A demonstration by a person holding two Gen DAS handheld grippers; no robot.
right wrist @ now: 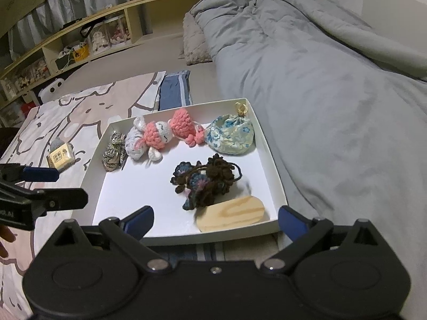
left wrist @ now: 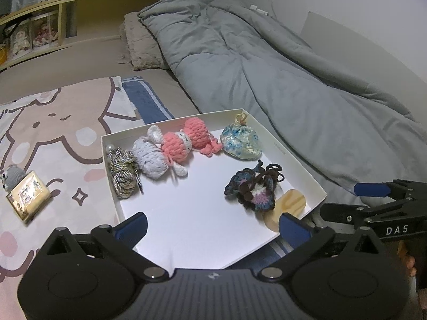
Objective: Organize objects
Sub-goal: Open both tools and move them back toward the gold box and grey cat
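Left gripper (left wrist: 213, 229) and right gripper (right wrist: 216, 222): both spread wide, gripping nothing, near edge of shallow white cardboard tray (left wrist: 186, 213). Dark crocheted yarn flower (left wrist: 252, 189) lies inside, near right, touching oval wooden piece (left wrist: 289, 204).

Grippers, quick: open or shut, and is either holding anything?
Left gripper: open, holding nothing, above the white box.
Right gripper: open, holding nothing, at the box's near edge.

Right tongs (right wrist: 214, 222) wide open over white tray (right wrist: 269, 144) w/ crochet toys; wood piece (right wrist: 230, 213) near front edge, slightly blurred.
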